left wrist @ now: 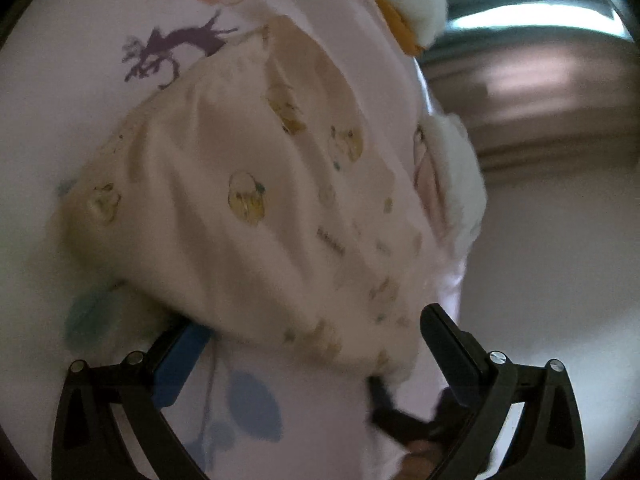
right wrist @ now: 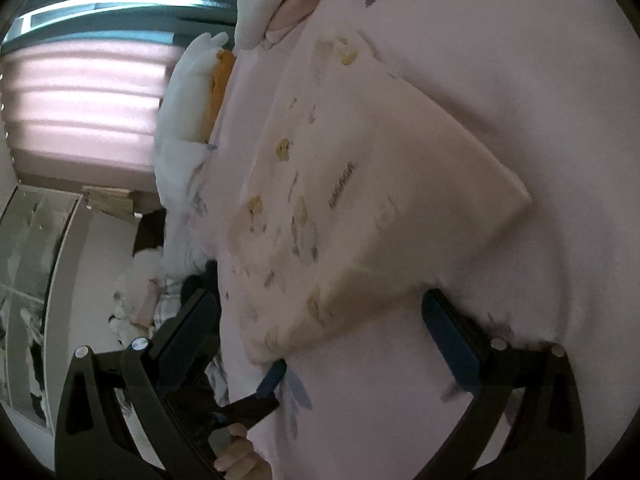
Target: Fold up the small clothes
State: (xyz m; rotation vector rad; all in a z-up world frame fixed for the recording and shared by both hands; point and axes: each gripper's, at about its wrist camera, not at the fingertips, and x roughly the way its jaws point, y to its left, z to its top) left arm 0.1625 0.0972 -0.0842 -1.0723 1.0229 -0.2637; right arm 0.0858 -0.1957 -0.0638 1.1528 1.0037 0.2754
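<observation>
Already we have one small cream garment [left wrist: 248, 200] lying folded over on the pink printed bed sheet [left wrist: 80, 80], with perhaps a final fold or tidying left. Both our left gripper [left wrist: 316, 336] and right gripper [right wrist: 320, 320] have jaws spread wide, holding nothing, at the garment's near edge.

Print on garment [right wrist: 360, 216] too blurry.

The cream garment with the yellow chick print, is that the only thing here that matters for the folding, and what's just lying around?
Part of the job:
cream garment
left gripper
right gripper
pink printed sheet, the folding surface

Lying about:
white plush toy with an orange part
wooden box
</observation>
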